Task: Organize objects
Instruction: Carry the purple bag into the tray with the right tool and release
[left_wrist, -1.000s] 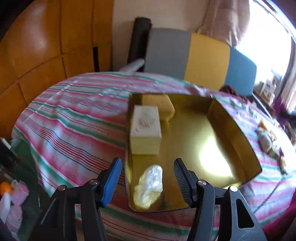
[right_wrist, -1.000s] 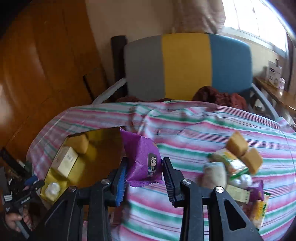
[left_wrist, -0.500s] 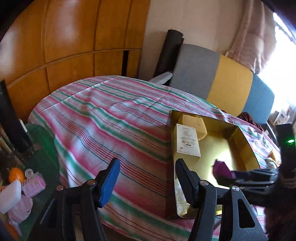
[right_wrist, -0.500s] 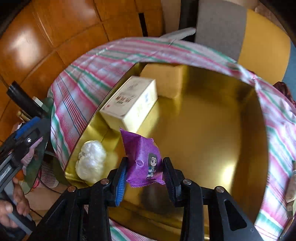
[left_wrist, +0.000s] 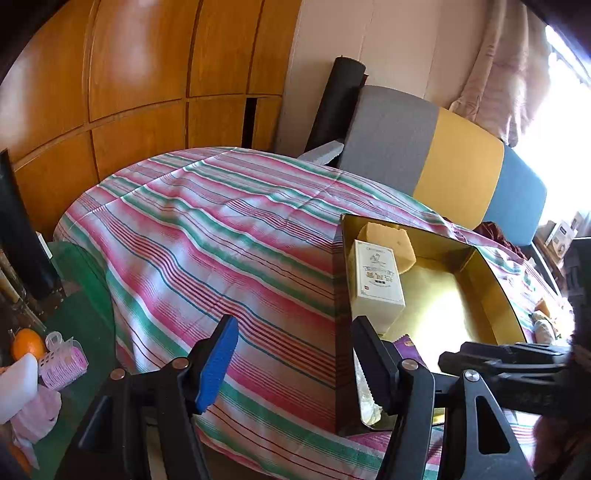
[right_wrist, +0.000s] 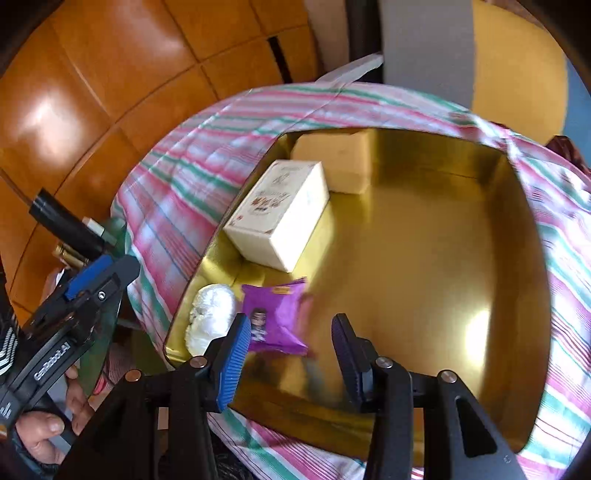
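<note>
A gold tray (right_wrist: 424, 236) sits on the striped tablecloth. In it lie a cream box (right_wrist: 280, 214), a yellow block (right_wrist: 332, 162), a white wrapped ball (right_wrist: 212, 314) and a purple snack packet (right_wrist: 275, 317). My right gripper (right_wrist: 288, 358) is open just above the packet, which lies free on the tray floor. My left gripper (left_wrist: 291, 354) is open and empty, left of the tray's (left_wrist: 454, 295) near corner, over the cloth. The box (left_wrist: 376, 284) and yellow block (left_wrist: 388, 243) also show in the left wrist view.
A grey, yellow and blue chair (left_wrist: 436, 166) stands behind the table. Wooden panels (left_wrist: 129, 85) line the left wall. An orange (left_wrist: 26, 343) and pink items (left_wrist: 62, 365) lie low at the left. More snacks (left_wrist: 543, 325) lie right of the tray.
My right gripper opened and let the purple packet drop onto the tray floor beside the white ball. My left gripper drew back and to the left of the tray.
</note>
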